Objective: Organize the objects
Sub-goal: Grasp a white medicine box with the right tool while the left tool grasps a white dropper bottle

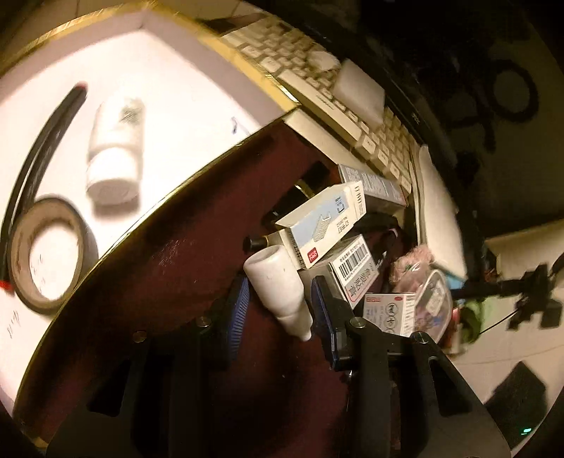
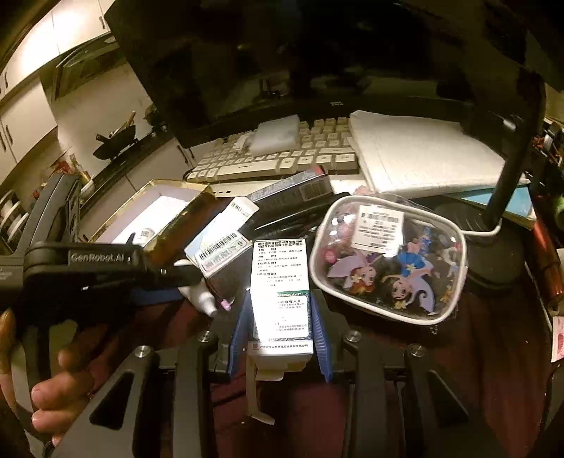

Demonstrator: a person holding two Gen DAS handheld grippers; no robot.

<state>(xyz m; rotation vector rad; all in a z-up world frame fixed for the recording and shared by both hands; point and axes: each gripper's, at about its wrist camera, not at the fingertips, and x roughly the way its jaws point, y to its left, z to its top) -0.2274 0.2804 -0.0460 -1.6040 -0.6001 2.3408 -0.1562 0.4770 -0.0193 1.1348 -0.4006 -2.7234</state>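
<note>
My left gripper is shut on a small white bottle, whose nozzle points back toward the camera. It hangs beside the maroon wall of a gold-rimmed box. Inside that box lie another white bottle, a tape roll and a black strip. My right gripper is shut on a white medicine box, its blue pads pressing both long sides. In the right wrist view the left gripper reaches in from the left, held by a hand, with the small bottle at its tip.
A pile of small cartons, including a staple box, lies by the gold-rimmed box. A clear pouch of cartoon stickers sits on the right. Behind are a keyboard, a monitor, a white pad and a black stand.
</note>
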